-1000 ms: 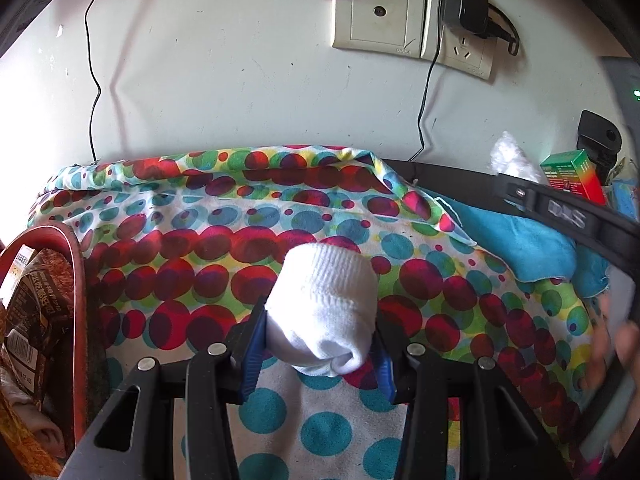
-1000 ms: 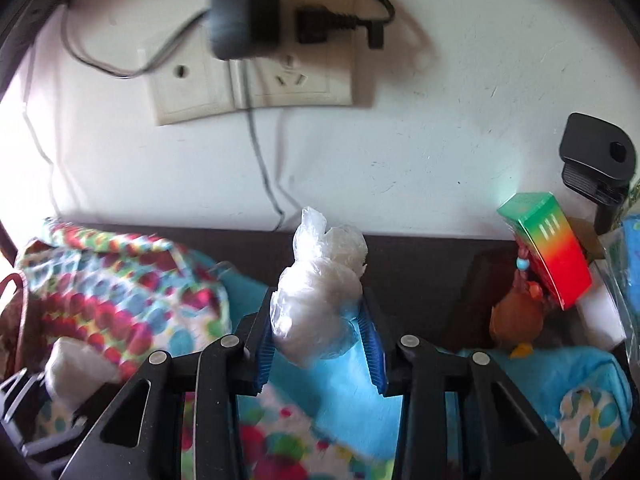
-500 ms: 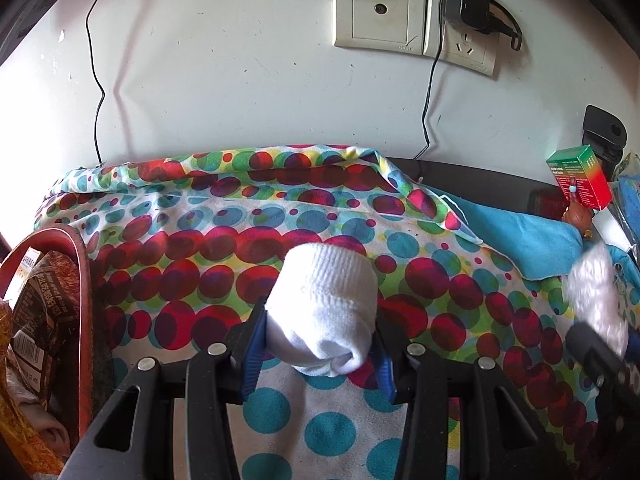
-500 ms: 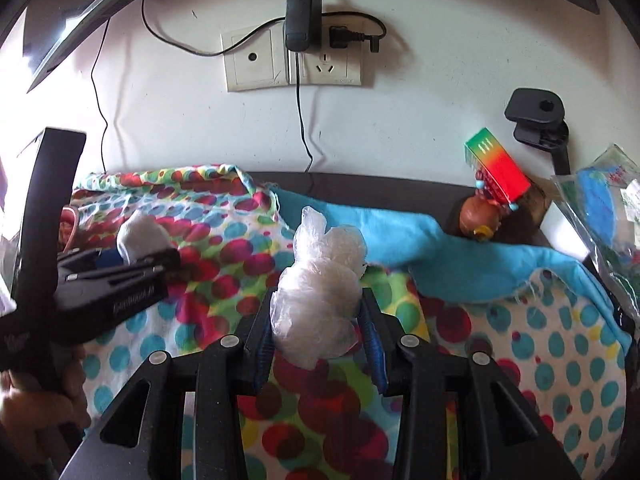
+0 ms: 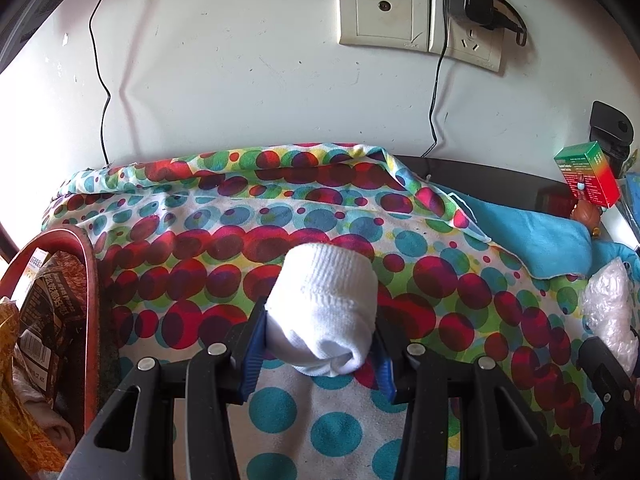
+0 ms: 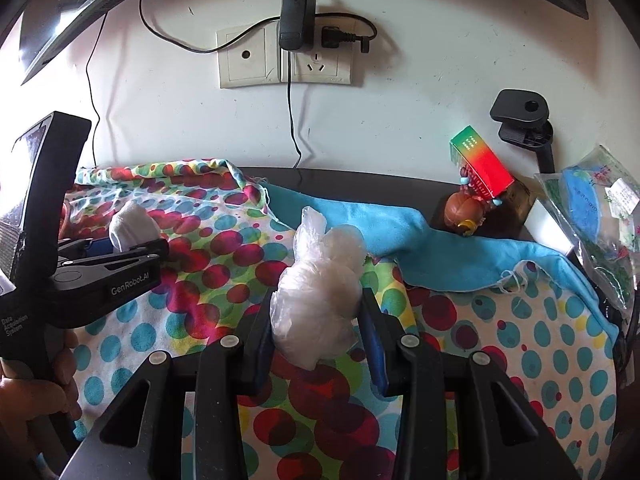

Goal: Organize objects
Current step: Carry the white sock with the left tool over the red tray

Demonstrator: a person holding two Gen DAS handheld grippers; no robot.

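Left wrist: rolled sock clamped between left hand-held gripper pads.

Two wrist fisheyes, close over the jaws, facing the wall — sharing the dotted cloth

The rolled sock was soft white ribbed knit cotton, clamped by matt black plastic fingers with blue rubbery pads. The bundled bag was thin, crinkled, translucent plastic film. Beneath lay a dotted cloth, matt woven fabric, and a fleecy turquoise towel. The small box looked like glossy printed card, perhaps.
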